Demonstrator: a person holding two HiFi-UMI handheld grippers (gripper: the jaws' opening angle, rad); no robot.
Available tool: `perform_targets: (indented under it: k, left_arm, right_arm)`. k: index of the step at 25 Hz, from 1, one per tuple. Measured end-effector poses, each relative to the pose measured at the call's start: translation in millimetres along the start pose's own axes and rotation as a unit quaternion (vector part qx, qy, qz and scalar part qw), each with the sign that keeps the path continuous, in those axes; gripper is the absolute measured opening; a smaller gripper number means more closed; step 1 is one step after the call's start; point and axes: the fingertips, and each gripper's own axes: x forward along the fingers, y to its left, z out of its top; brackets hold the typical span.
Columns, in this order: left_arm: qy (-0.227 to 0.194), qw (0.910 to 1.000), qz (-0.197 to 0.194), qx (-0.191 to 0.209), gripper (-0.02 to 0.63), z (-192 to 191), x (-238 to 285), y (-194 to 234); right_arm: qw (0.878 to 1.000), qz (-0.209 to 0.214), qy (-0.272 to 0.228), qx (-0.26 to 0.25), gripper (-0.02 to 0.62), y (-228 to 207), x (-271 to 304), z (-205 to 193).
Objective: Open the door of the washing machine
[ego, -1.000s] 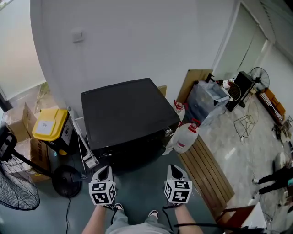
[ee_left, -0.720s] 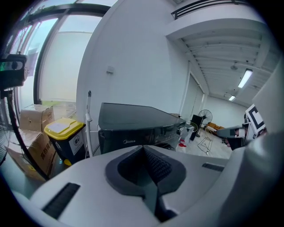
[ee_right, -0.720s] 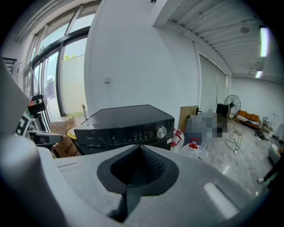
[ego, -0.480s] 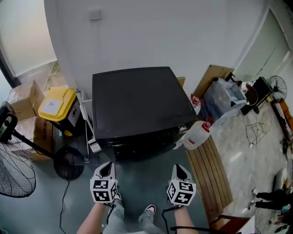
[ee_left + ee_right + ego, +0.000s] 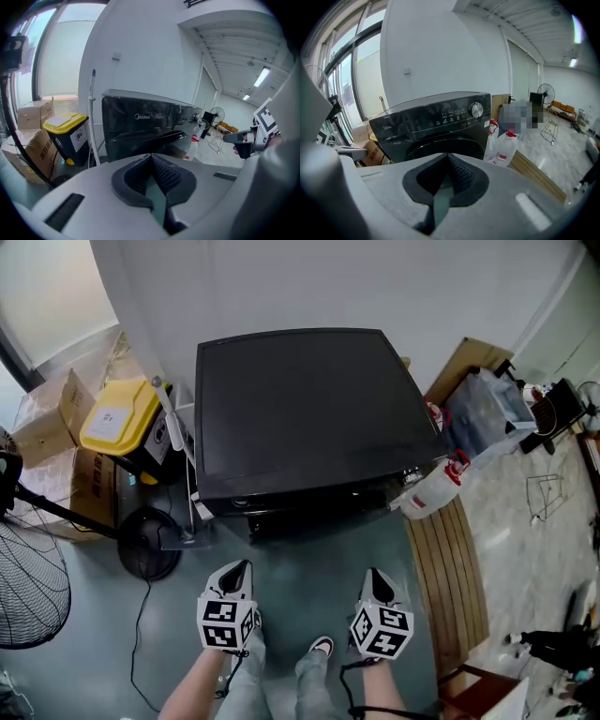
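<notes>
Even daylight comes through windows [image 5: 56, 61] left of the washing machine [image 5: 309, 409], whose black top gleams faintly. Both gripper views bulge, corners dark.

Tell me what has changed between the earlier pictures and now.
The person has sunk toward the washing machine, which now fills more of the head view. The left gripper and right gripper came down too, both shut and empty, short of the machine. Nothing was taken hold of or let go. The door is closed; the yellow bin and white jug stand where they were.
</notes>
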Motion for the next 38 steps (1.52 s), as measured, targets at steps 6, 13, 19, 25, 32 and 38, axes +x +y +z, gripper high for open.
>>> perform_targets:
  k: [6, 13, 19, 25, 32, 38]
  left_arm:
    - [0.009, 0.9999, -0.007, -0.004, 0.005, -29, 30, 14]
    - [0.016, 0.9997, -0.011, -0.015, 0.005, -68, 65, 34]
    - [0.018, 0.9994, -0.011, -0.028, 0.005, -90, 86, 44]
    - [0.020, 0.9994, -0.014, -0.023, 0.005, -96, 93, 48]
    - [0.017, 0.9998, -0.012, -0.008, 0.005, -93, 99, 53]
    - [0.018, 0.9991, -0.039, 0.003, 0.006, -94, 105, 47]
  right_arm:
    - [1.000, -0.004, 0.018, 0.009, 0.005, 3, 26, -34]
    - [0.999, -0.009, 0.037, 0.015, 0.005, 4, 57, -75]
    - [0.999, -0.003, 0.052, 0.002, 0.006, 12, 75, -96]
    - [0.998, -0.002, 0.059, 0.001, 0.005, 16, 84, -103]
    - [0.998, -0.005, 0.063, -0.002, 0.005, 12, 87, -103]
    - [0.998, -0.007, 0.064, 0.003, 0.005, 8, 87, -106]
